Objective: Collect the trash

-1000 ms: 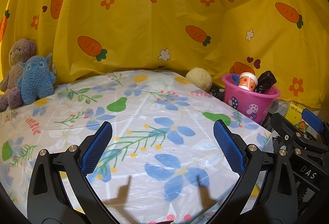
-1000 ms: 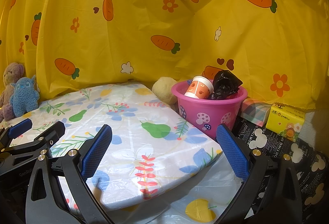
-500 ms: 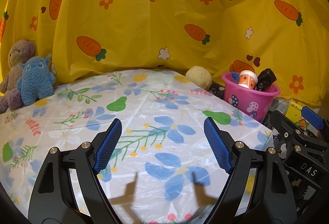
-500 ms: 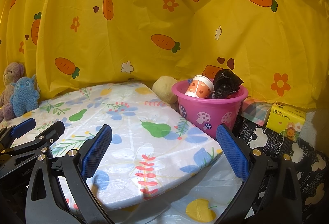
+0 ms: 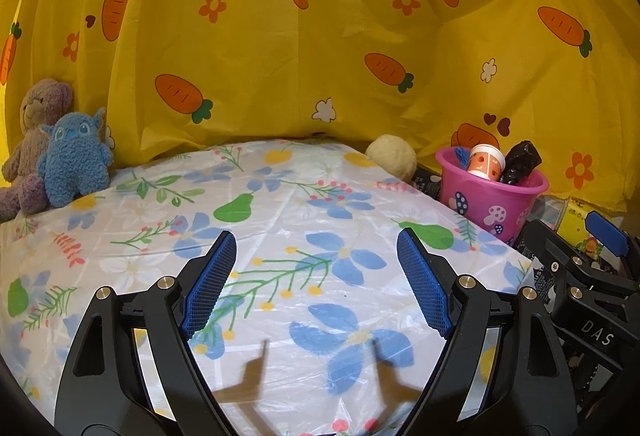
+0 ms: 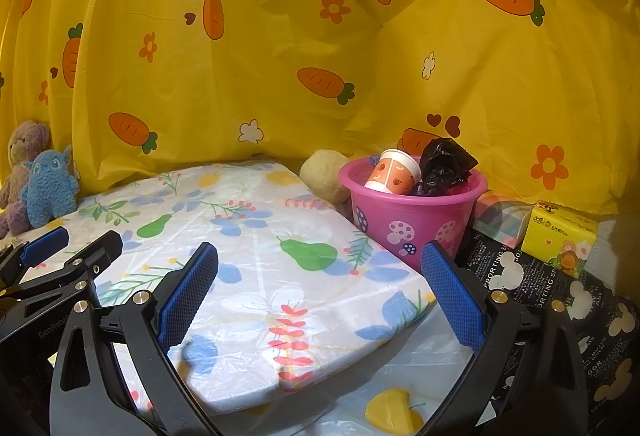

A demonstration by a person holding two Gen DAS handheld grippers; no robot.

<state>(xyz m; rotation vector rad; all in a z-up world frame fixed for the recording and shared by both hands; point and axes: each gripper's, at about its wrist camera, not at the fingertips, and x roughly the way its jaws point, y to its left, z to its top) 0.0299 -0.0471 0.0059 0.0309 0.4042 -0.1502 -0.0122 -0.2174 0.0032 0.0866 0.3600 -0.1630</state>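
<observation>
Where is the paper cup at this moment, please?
In the right wrist view, the paper cup lies tilted inside the pink bucket at right, beside a crumpled black bag.

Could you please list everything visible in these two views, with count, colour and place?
bucket: one, pink with mushroom print, right of the pad.
paper cup: one, white and orange, lying tilted in the bucket.
crumpled bag: one, black, in the bucket beside the cup.
plush ball: one, cream, just left of the bucket.
blue plush: one, far left on the pad.
plush bear: one, mauve, behind the blue plush.
floral pad: one, white with flowers and pears, centre.
tissue pack: one, yellow, far right.
checked pack: one, pastel, between bucket and tissue pack.
curtain: one, yellow with carrots, background.
left gripper: black with blue pads, jaws open, empty.
right gripper: same colours, jaws open, empty.
</observation>
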